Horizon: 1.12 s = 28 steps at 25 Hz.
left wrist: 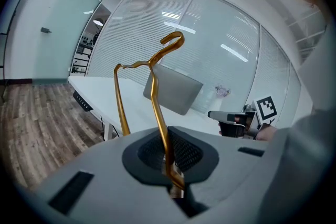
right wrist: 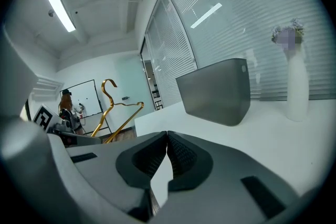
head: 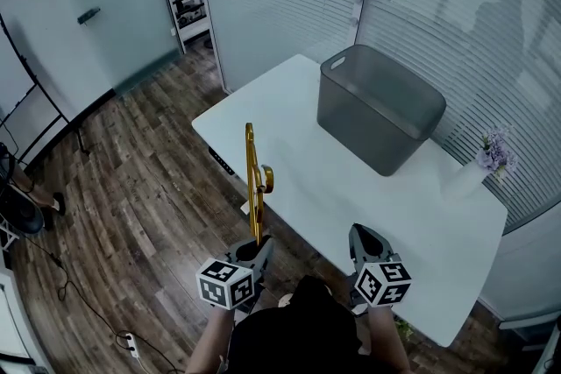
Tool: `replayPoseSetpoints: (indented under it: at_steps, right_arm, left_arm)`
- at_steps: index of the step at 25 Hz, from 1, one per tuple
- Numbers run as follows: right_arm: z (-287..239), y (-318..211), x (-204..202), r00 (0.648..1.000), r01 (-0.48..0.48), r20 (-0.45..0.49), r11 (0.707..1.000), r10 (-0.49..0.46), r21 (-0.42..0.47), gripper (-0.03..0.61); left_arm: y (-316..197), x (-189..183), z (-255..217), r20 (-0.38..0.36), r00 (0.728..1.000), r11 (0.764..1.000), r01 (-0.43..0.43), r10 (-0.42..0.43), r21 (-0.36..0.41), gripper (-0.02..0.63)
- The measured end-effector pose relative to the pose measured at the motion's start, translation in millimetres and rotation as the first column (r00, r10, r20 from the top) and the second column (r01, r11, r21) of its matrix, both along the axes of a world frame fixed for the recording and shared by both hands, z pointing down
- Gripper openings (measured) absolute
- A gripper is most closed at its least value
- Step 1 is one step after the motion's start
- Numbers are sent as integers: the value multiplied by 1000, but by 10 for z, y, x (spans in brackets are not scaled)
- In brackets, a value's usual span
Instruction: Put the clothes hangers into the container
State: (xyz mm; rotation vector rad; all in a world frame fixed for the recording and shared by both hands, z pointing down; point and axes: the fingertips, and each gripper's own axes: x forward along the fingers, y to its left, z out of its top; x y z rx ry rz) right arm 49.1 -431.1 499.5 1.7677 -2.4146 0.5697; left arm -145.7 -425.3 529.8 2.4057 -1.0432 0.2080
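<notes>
Clothes hanger (head: 253, 175), gold metal, is clamped in your left gripper (head: 257, 246). In the left gripper view its fingers (left wrist: 187, 152) are pressed together on one thin arm of the hanger (left wrist: 159, 110). The rest of the frame rises from them, with the hook at the top. In the head view the hanger appears edge-on, lifted off the desk (head: 351, 197) at its near left edge, partly over the wooden floor (head: 131, 179). It is well apart from the container (head: 368, 129).

The container is a grey, open-topped tub standing upright on the far part of the desk; nothing can be made out inside it. A white vase of pale flowers (head: 493, 155) stands on the desk to its right.

Your right gripper (head: 362, 234) is over the near edge of the desk, beside the left one. In the right gripper view its fingers (right wrist: 181, 152) meet at the tips with nothing between them. That view also shows the container (right wrist: 218, 94) ahead, the vase (right wrist: 297, 89) to the right and the hanger (right wrist: 112, 106) to the left.
</notes>
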Motion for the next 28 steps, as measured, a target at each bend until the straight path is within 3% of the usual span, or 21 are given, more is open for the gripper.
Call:
replayPoseSetpoints:
  at_steps: [15, 28]
  right_arm:
    - [-111, -10, 184, 1000, -21, -16, 999, 21, 27, 26]
    - [-338, -745, 282, 997, -73, -11, 996, 74, 52, 26]
  left_arm:
    - [-67, 131, 41, 26, 998, 998, -57, 57, 4, 8]
    - [-944, 213, -132, 36, 991, 991, -128, 127, 27, 8]
